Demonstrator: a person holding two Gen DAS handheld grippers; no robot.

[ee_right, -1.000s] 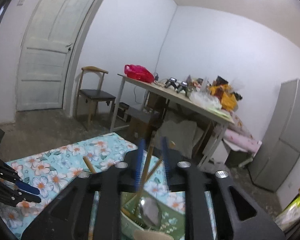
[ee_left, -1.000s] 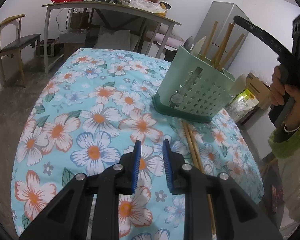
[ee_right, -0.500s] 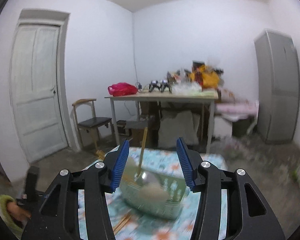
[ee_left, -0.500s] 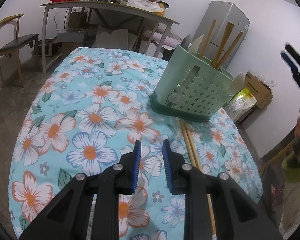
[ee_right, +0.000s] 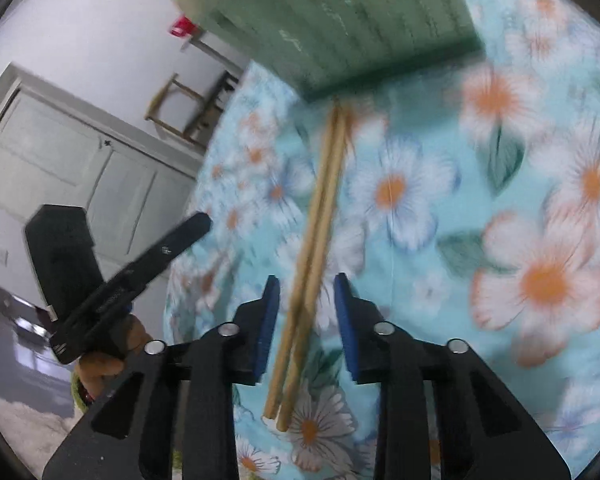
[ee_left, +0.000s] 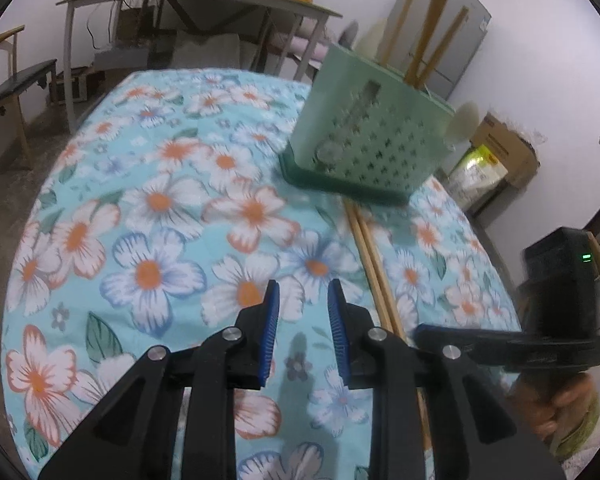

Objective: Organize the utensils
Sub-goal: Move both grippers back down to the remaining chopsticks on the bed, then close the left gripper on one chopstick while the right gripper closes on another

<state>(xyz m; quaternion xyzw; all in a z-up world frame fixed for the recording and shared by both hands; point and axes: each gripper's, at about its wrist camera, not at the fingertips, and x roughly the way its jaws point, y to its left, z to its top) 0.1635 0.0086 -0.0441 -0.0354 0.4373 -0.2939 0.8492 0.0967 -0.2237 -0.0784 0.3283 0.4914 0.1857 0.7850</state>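
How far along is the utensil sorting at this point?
Mostly done: several chopsticks and spoons already stand in the green holder. In hand: the right gripper, whose jaws have just been closing, straddles the pair of chopsticks lying on the floral cloth, not yet gripping. Left: lifting that pair into the holder. The left gripper is empty.

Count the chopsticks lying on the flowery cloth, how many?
2: the chopsticks lie side by side on the cloth, running from the green holder toward the right gripper.

Two wooden chopsticks (ee_right: pixel 320 236) side by side on floral cloth, far ends touching upright mint-green perforated utensil holder (ee_left: pixel 364 136)
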